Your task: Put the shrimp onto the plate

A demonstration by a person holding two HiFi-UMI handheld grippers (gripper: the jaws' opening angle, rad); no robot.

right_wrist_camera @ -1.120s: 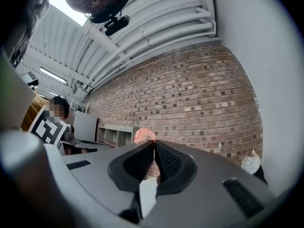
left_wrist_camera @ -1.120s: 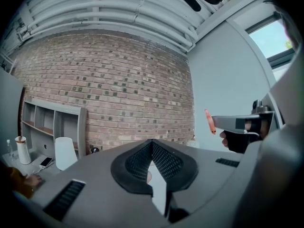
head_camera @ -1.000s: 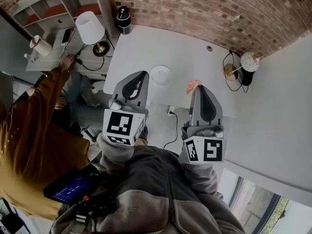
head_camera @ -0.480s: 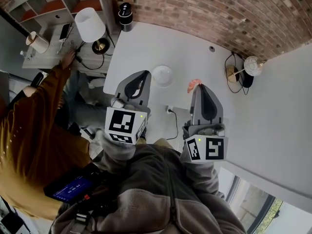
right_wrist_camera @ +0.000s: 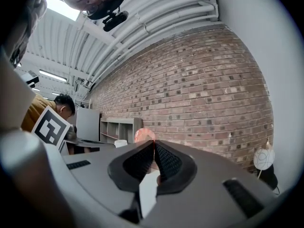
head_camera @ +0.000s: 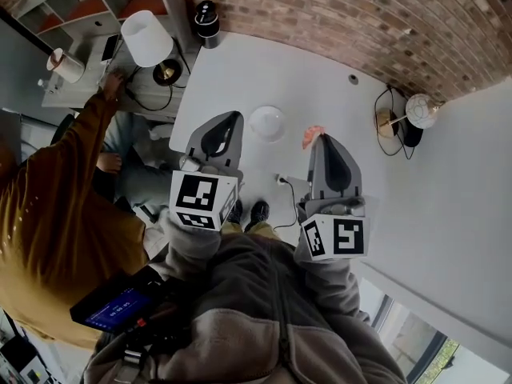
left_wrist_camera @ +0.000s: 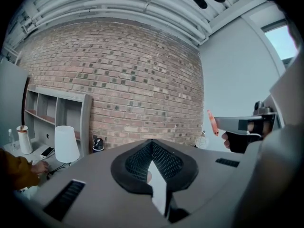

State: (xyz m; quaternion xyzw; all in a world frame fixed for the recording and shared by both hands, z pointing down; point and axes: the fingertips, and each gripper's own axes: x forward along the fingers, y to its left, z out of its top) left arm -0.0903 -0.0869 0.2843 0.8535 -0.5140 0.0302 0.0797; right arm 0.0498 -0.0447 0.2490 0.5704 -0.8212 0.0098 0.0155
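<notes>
Now right gripper [head_camera: 324, 138] pinching shrimp [head_camera: 312, 136] near plate [head_camera: 266, 123]; left gripper [head_camera: 233, 117] pressed together; lamp [head_camera: 147, 38] beyond.

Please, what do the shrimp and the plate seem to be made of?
The shrimp: likely plastic or rubber, a toy; even orange-pink, slightly translucent and glossy where it shows past the jaws of the right gripper. The plate: perhaps glazed ceramic or plastic; plain white with a soft sheen, too small to tell which.
</notes>
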